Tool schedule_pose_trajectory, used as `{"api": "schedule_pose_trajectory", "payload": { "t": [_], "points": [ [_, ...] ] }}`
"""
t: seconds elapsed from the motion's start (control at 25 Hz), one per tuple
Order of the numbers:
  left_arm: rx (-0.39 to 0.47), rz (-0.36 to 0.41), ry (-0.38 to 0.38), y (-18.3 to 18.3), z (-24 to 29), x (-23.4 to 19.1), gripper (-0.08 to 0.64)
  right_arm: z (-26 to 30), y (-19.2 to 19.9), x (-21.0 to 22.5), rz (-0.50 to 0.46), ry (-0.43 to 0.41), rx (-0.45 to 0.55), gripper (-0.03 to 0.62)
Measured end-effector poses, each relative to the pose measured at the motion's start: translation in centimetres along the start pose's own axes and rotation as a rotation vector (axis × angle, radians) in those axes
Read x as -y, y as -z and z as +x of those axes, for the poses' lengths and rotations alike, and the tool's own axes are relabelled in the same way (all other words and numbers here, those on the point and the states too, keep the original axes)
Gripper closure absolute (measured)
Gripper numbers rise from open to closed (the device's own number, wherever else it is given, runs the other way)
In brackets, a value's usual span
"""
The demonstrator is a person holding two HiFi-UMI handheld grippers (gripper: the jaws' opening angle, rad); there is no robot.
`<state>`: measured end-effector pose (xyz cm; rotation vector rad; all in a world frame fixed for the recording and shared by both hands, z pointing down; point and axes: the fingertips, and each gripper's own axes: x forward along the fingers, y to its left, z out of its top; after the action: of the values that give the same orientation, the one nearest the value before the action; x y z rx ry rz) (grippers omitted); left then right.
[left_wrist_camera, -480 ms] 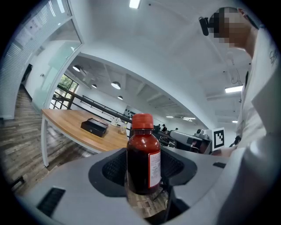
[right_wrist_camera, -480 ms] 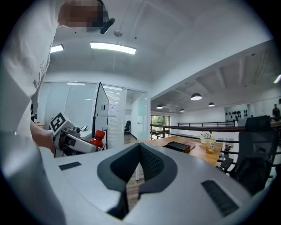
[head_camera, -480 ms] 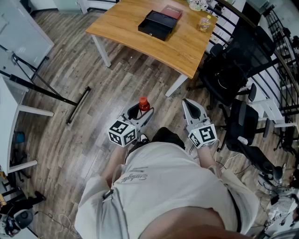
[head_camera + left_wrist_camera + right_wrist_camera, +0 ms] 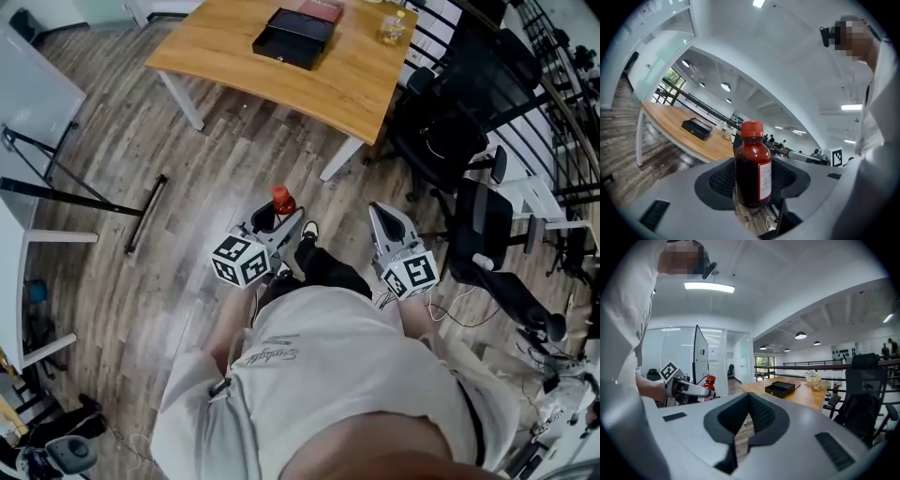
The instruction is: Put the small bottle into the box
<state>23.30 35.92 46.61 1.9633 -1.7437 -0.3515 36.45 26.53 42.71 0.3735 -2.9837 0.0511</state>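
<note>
A small dark bottle (image 4: 281,199) with a red cap stands upright between the jaws of my left gripper (image 4: 275,221), held in the air above the wooden floor. In the left gripper view the bottle (image 4: 752,168) fills the middle, with both pads pressed on its sides. An open black box (image 4: 292,36) lies far ahead on the wooden table (image 4: 370,89); it also shows as the box (image 4: 696,129) and the box (image 4: 780,389) in the two gripper views. My right gripper (image 4: 383,215) hangs beside the left one, jaws together and empty.
Black office chairs (image 4: 448,131) stand right of the table, another chair (image 4: 487,239) nearer to me. A red flat thing (image 4: 322,8) and a yellowish jar (image 4: 391,26) sit behind the box. A black stand's legs (image 4: 141,214) lie on the floor at left.
The person has stepped forward: a shoe now shows between the grippers, and the table and box have shifted up and left in view. Both grippers keep their pose, the bottle still held.
</note>
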Motion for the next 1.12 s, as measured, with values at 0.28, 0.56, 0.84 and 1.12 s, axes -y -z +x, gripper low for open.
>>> {"api": "schedule_pose_trajectory", "payload": {
  "t": [0.28,0.56,0.84,1.12],
  "points": [
    [-0.051,-0.016,-0.032,-1.7,3.7,-2.9,0.334,4.3,1.6,2.3,0.017,-0.044,-0.007,0.597],
    [-0.033,0.052,-0.073,-8.5,8.8,-6.5,0.334,13.1,-1.0,5.2,-0.086,-0.185,0.068,0.597],
    [-0.040,0.072,-0.140,-13.3,14.4,-10.0,0.334,19.5,-1.5,10.5,0.060,-0.232,0.123,0.597],
    [0.048,0.025,-0.231,-17.2,14.3,-12.1,0.334,22.4,-1.1,13.3,0.134,-0.236,0.114,0.597]
  ]
}}
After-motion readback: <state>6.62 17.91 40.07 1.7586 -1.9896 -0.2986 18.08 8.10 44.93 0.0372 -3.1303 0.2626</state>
